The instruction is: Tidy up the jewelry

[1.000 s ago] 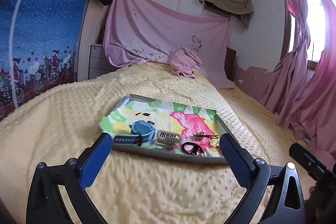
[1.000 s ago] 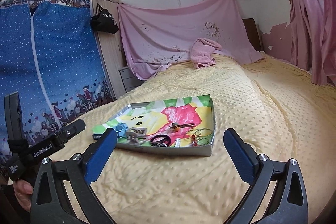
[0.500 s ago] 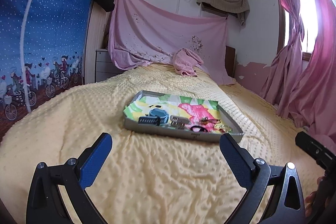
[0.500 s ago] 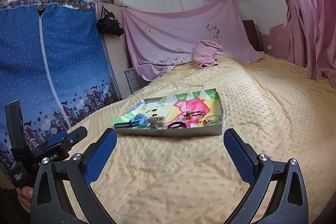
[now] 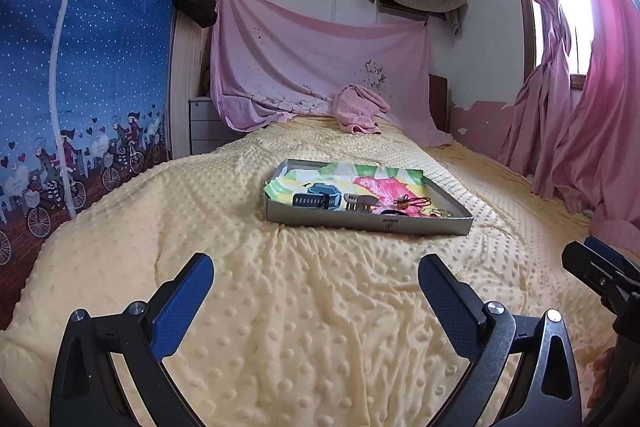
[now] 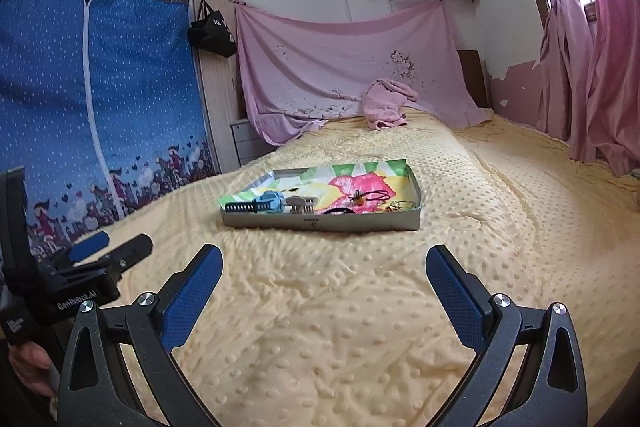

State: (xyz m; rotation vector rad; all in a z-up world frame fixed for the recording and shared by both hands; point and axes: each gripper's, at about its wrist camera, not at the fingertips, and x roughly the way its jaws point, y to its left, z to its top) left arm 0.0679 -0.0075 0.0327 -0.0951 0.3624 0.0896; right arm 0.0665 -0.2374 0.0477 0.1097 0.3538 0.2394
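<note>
A shallow grey tray with a bright cartoon lining rests on the yellow bedspread, well ahead of both grippers. Inside lie a blue watch, a beige clip, a dark cord with a bead, a black band and gold rings. My left gripper is open and empty over the blanket. My right gripper is open and empty too. Each shows at the other view's edge.
The bumpy yellow bedspread fills the foreground. A pink towel lies at the bed's head under a hung pink sheet. A blue wardrobe cover stands left, pink curtains right. A hand holds the left gripper.
Both grippers have pulled back from the tray, which now looks smaller and farther off. Both stay open and empty.
</note>
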